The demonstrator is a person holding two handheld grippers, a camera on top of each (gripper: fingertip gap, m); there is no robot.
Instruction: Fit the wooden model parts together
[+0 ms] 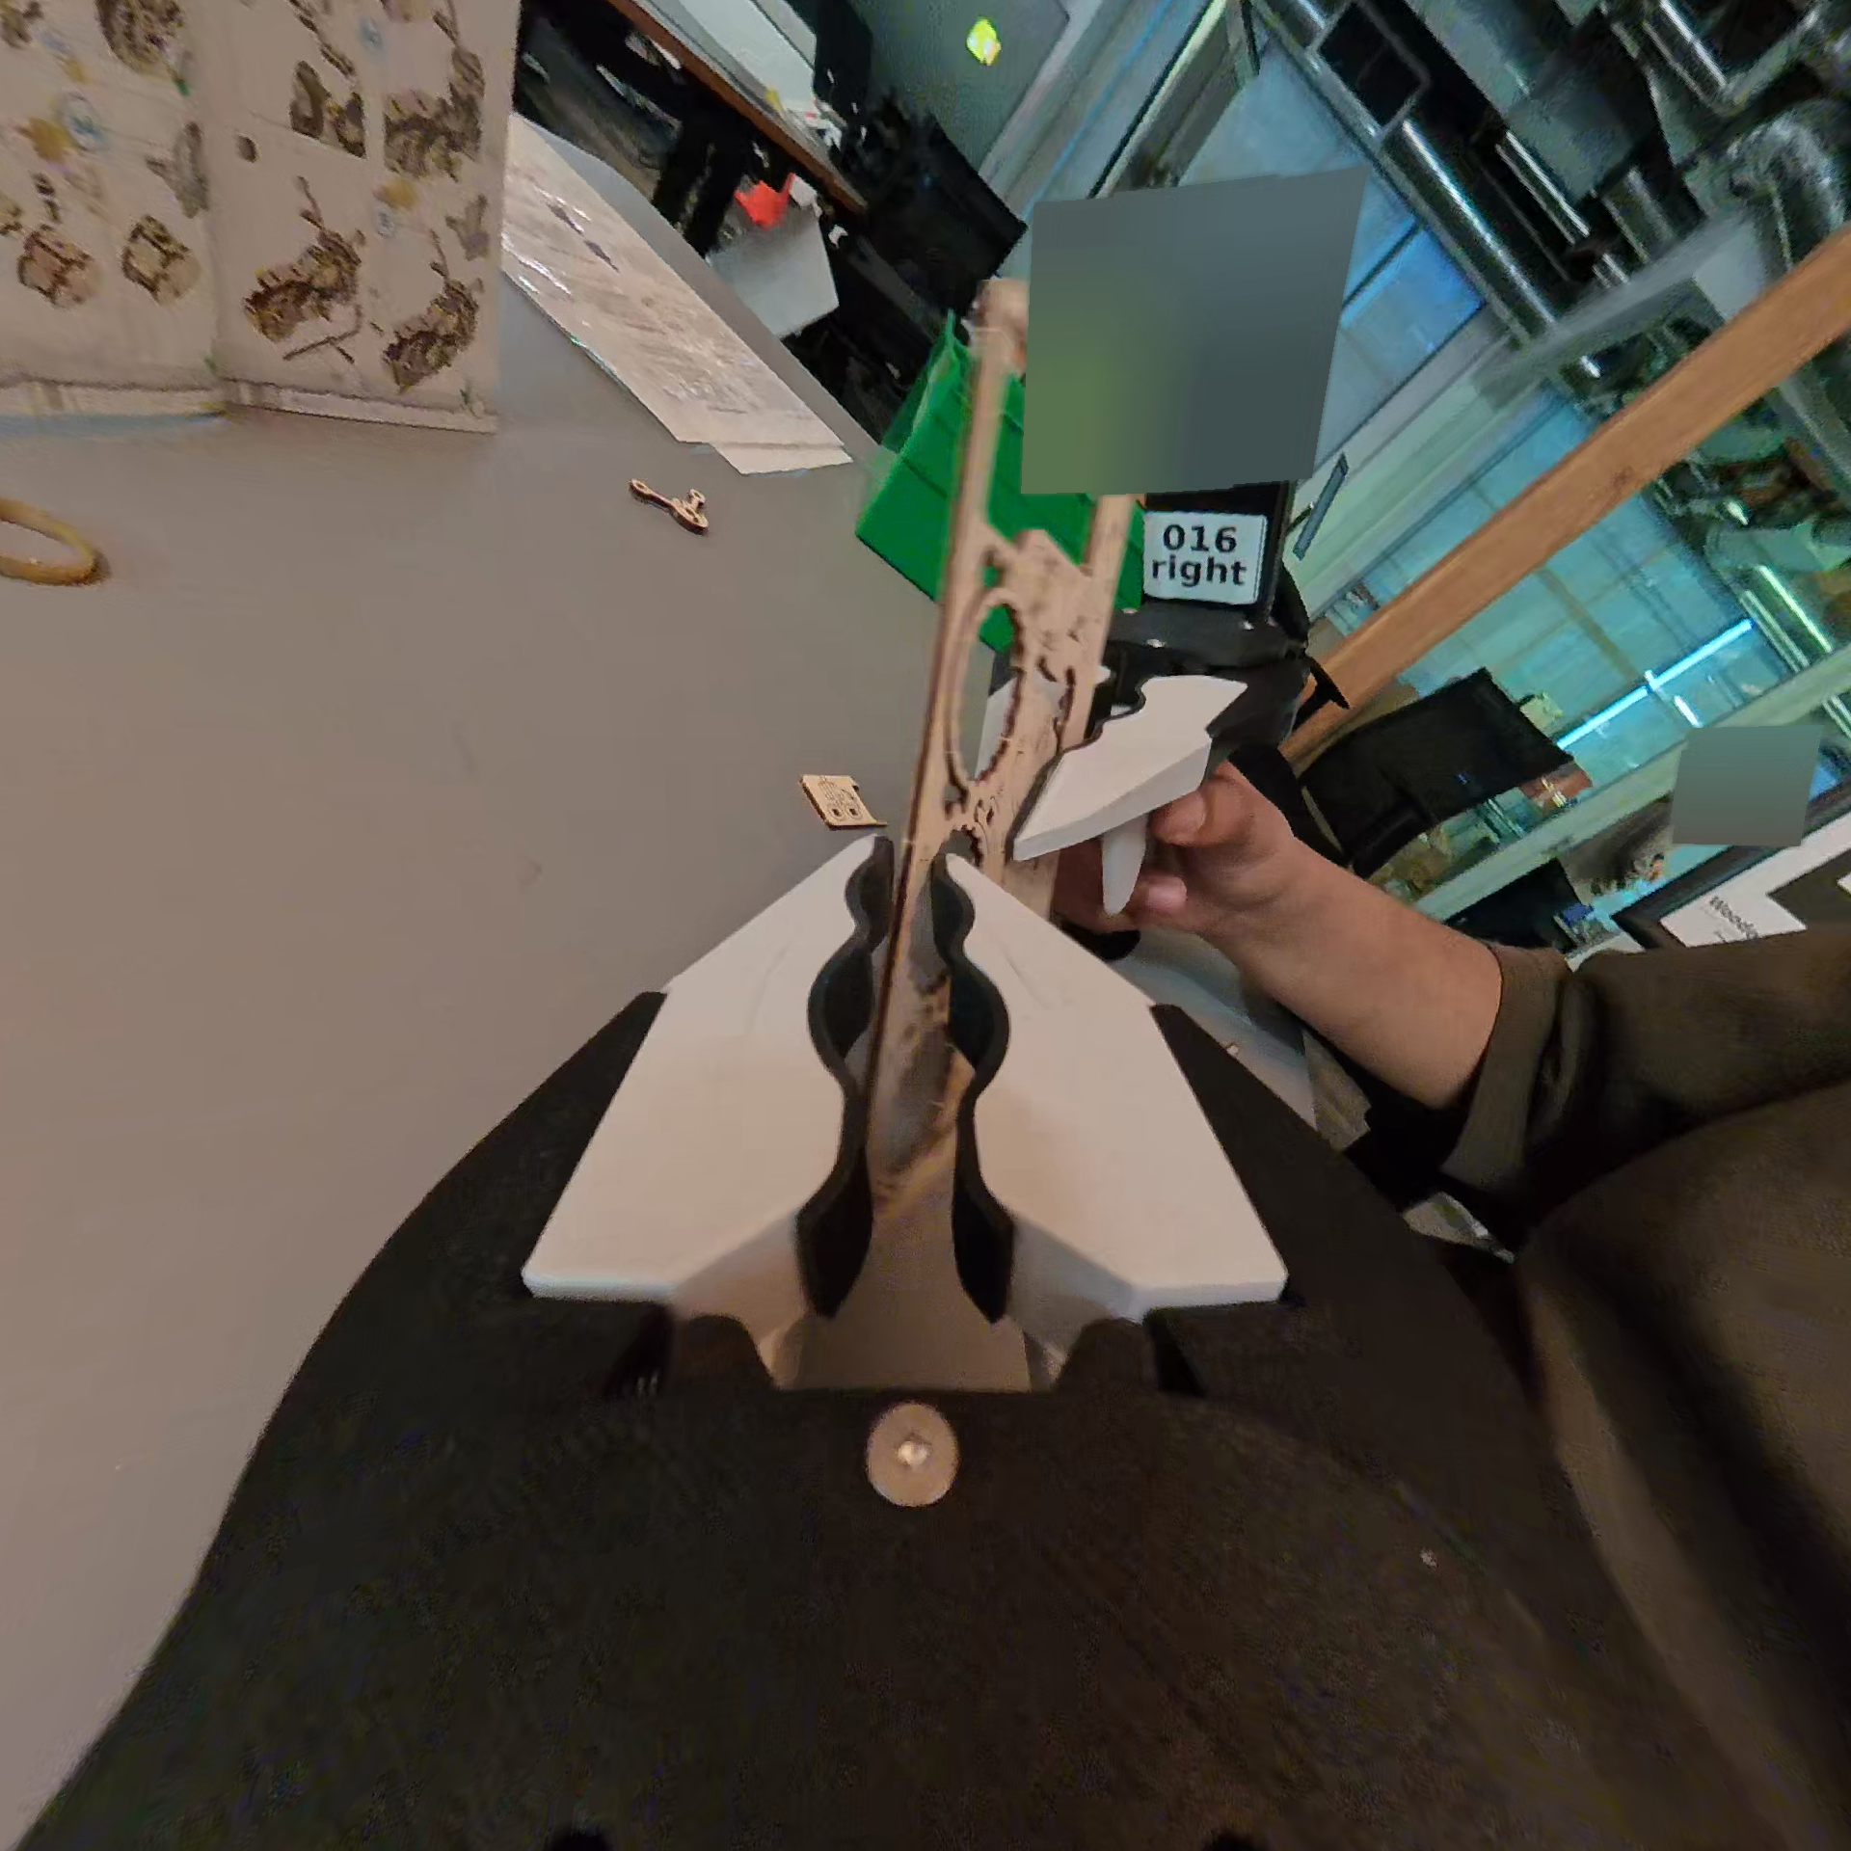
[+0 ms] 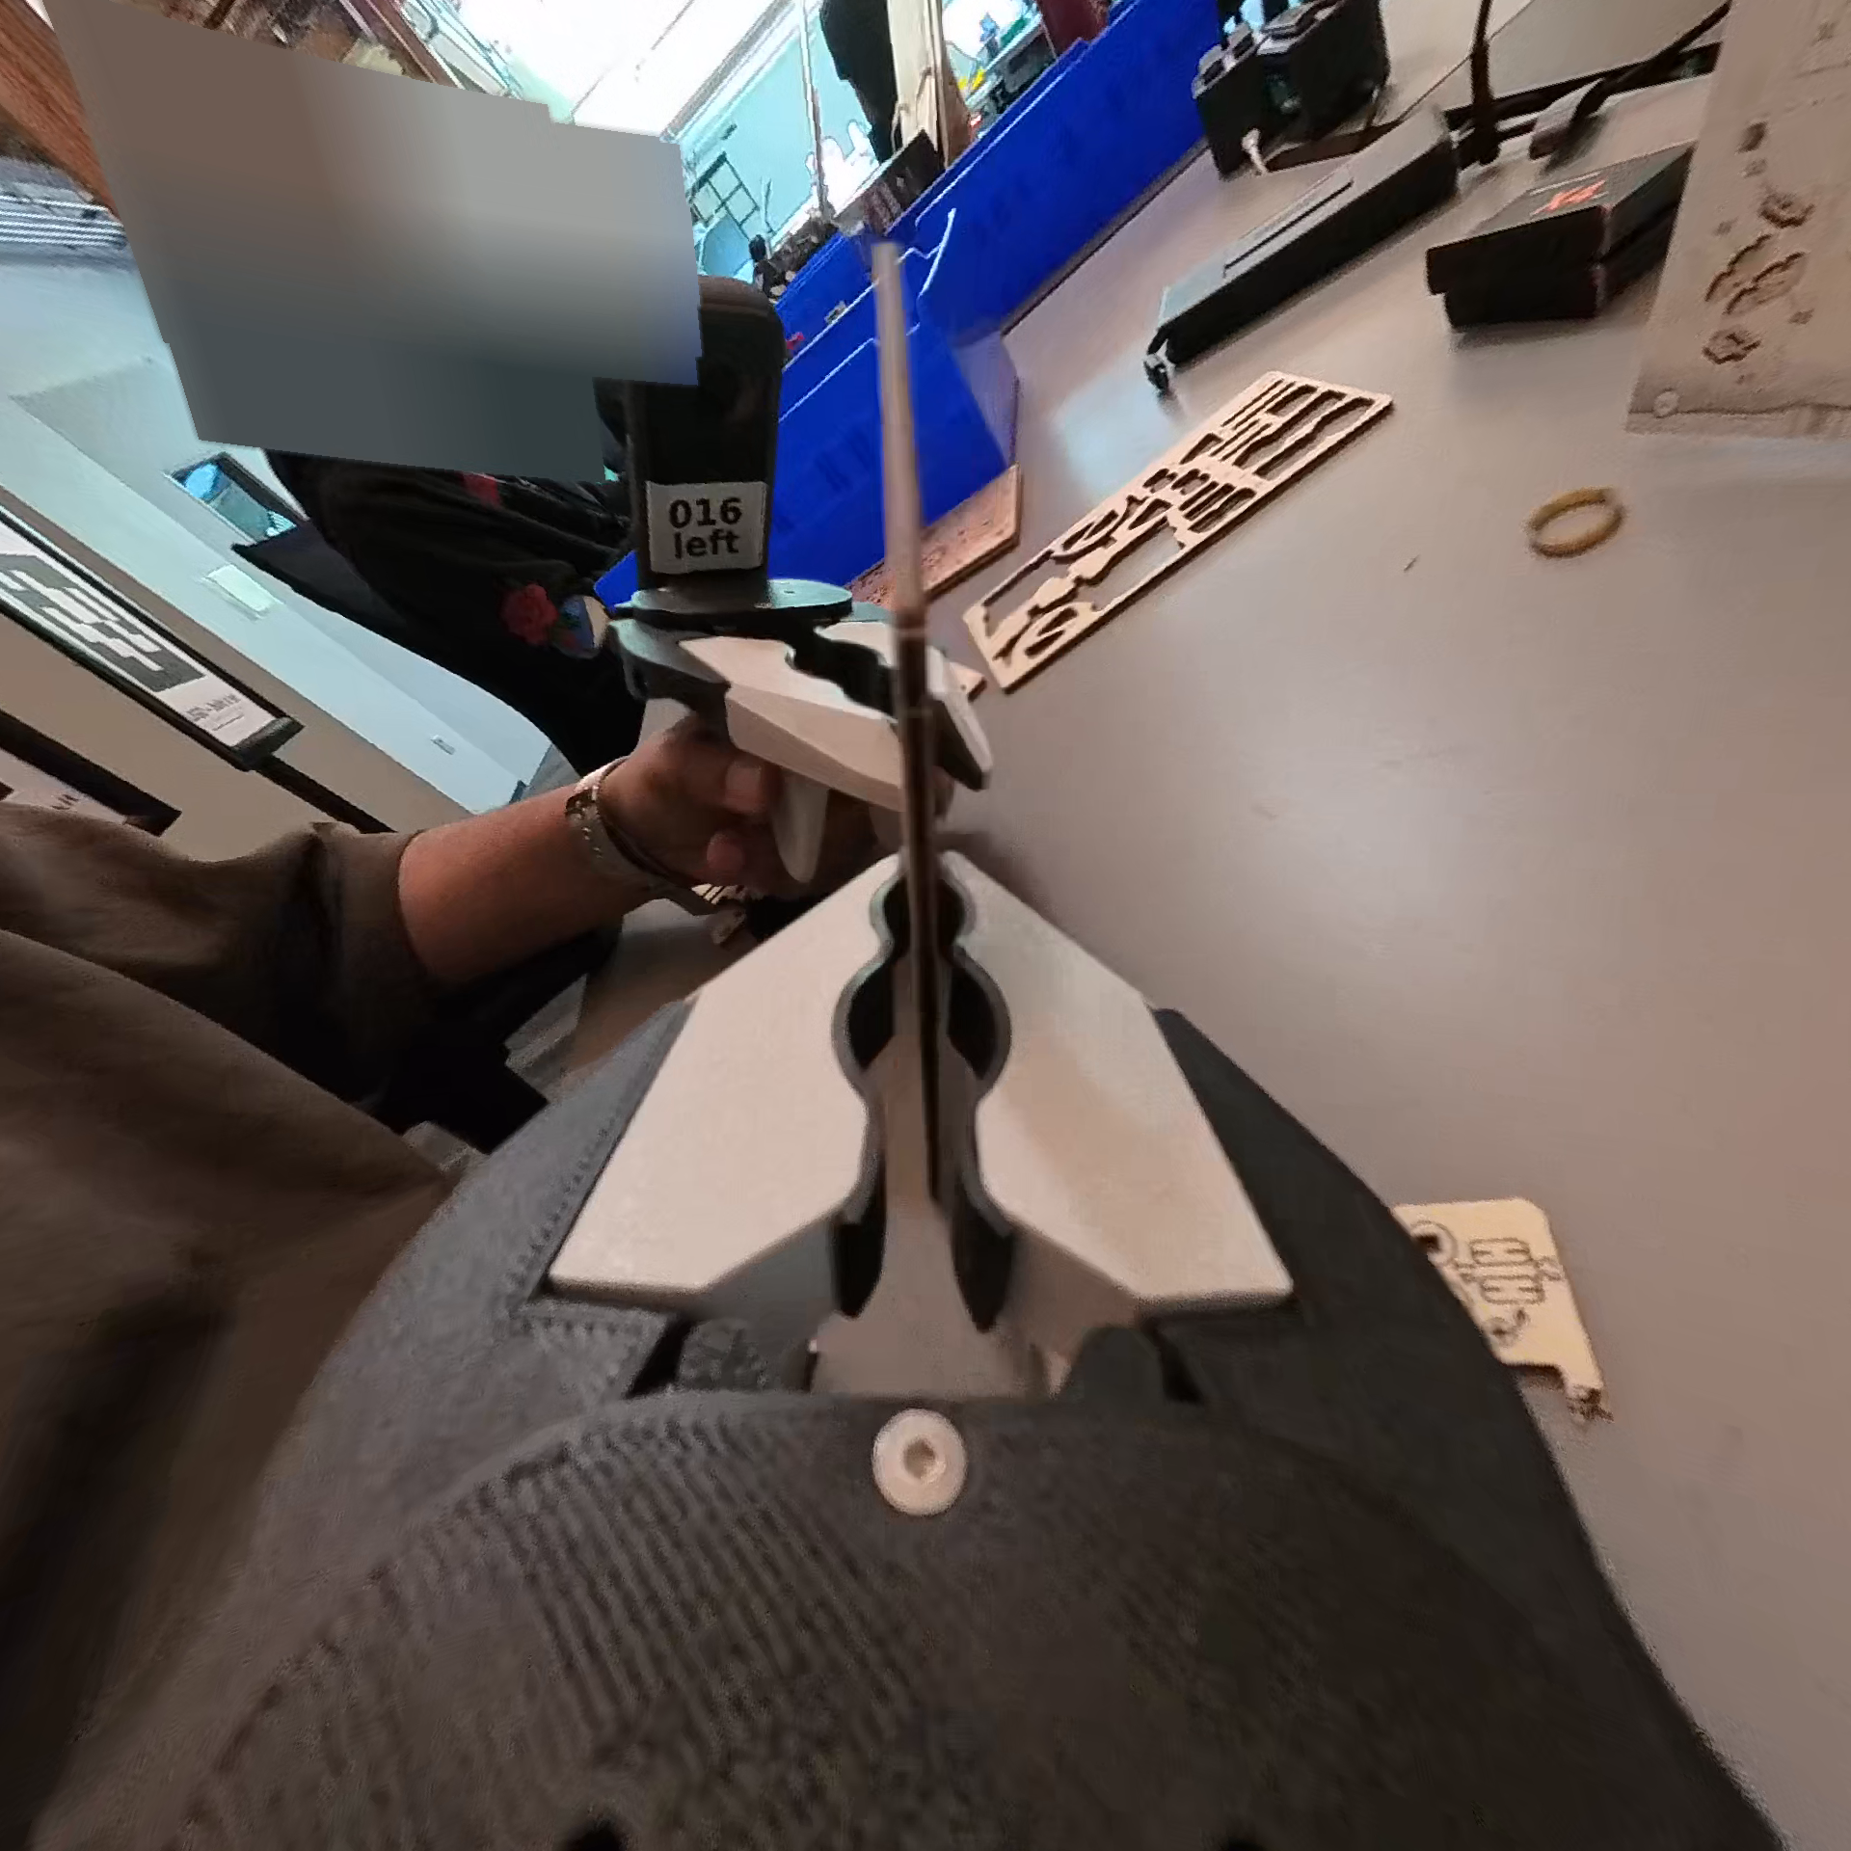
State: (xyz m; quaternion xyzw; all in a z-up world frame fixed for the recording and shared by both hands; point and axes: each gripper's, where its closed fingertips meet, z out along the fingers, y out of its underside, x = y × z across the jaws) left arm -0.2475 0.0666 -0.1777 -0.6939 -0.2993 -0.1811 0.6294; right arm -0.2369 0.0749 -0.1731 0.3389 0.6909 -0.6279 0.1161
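Observation:
A thin laser-cut wooden sheet (image 1: 987, 621) with cut-outs stands upright over the grey table (image 1: 300, 801). My left gripper (image 1: 911, 861) is shut on its lower edge. My right gripper (image 1: 1032, 791) shows farther off, its white fingers (image 1: 1122, 771) clamped on the same sheet a little higher. In the right wrist view the sheet (image 2: 894, 451) is seen edge-on as a thin strip. My right gripper (image 2: 927, 871) is shut on it, and the left gripper (image 2: 916, 741) clamps it just beyond. A hand holds each gripper.
A small wooden piece (image 1: 669, 504), a small square piece (image 1: 841, 801) and a ring (image 1: 45, 541) lie on the table. Patterned wooden sheets (image 1: 250, 200), paper (image 1: 651, 321) and a green bin (image 1: 932, 471) stand behind. An emptied cut-out sheet (image 2: 1182, 521), a small panel (image 2: 1502, 1292), blue bins (image 2: 901, 401) and black boxes (image 2: 1563, 250) show too. Both grippers' tips are close together, under 4 cm apart.

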